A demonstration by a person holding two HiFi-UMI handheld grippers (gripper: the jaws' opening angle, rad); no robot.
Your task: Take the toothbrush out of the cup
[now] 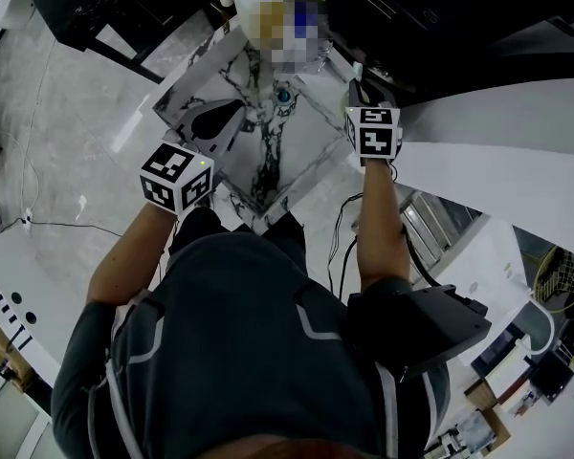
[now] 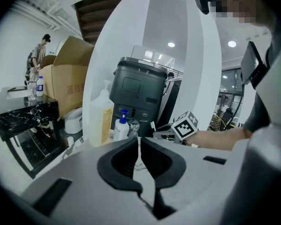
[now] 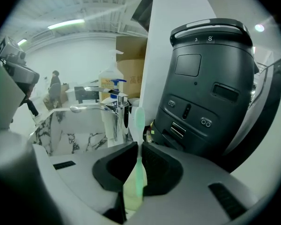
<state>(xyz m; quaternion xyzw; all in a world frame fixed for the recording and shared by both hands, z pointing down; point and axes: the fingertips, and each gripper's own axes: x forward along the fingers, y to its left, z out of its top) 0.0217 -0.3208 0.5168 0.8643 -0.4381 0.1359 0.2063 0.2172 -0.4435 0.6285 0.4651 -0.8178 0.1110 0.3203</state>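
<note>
While right gripper pinches the toothbrush by its thin stem, we fear a slip or pivot on lift; faucet stands near. Our left gripper sits pressed together, empty.

You see two grippers, the left gripper and the right gripper, one toothbrush, one faucet, one pump bottle, one large jug and one dark grey appliance
</note>
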